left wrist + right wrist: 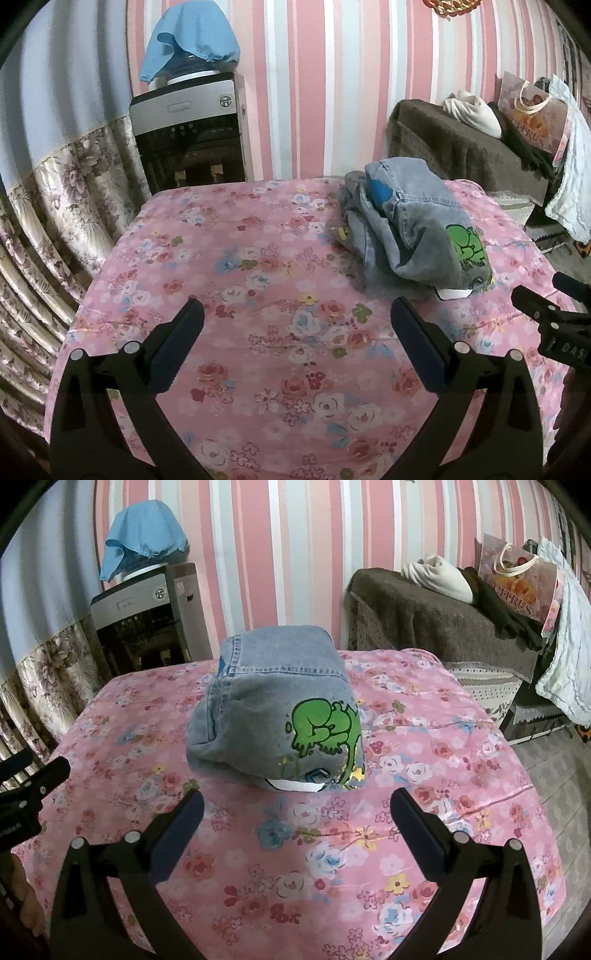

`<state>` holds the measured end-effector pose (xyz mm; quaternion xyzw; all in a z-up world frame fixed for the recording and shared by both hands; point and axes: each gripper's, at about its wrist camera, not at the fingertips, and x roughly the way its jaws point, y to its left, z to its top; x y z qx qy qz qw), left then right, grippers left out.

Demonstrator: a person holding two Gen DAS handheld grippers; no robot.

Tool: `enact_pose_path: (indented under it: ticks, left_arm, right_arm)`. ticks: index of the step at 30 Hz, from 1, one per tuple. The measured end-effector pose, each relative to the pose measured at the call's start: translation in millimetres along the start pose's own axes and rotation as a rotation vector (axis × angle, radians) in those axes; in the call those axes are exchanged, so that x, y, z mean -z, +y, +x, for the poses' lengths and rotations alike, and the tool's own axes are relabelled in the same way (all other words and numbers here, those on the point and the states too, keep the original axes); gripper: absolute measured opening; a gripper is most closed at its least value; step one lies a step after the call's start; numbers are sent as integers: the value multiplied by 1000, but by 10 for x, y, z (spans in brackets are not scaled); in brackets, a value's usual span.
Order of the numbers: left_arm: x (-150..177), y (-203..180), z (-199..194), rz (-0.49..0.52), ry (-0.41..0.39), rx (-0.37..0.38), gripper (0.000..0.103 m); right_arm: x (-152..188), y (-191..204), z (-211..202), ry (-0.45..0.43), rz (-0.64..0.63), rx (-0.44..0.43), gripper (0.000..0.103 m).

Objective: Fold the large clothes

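One denim garment (pixel 273 709), folded into a lumpy bundle with a green cartoon print, lies on the bench's pink floral cloth (pixel 369 849). Two tongs near the garment: left tongs (pixel 297 332) apart, empty; right tongs (pixel 297 812) apart, empty.

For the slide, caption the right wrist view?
Open right gripper faces bundled denim on floral cloth.
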<state>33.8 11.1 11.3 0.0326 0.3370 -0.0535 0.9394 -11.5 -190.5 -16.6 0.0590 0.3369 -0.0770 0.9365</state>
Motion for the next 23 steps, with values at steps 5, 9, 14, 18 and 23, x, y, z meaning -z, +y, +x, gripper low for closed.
enact_pose_path:
  ticks: [5,9,14,18,23]
  left_arm:
    - [8,5,6,4,2,7,100]
    - [13,-4,-1,10,-2,-6,100]
    - [8,-30,-15,18,-5,-8,100]
    - [19,-85,-50,54,-32,-54,100]
    - [9,-97,-58,65,-32,-35,100]
  right_arm:
    - [-28,16,15,3,-7,-1,101]
    - [-22,23,10,3,-3,1,101]
    - [-31,30,30,6,-7,5,101]
    - [-36,40,55,9,-9,6,101]
    - [-33,36,65,9,-9,5,101]
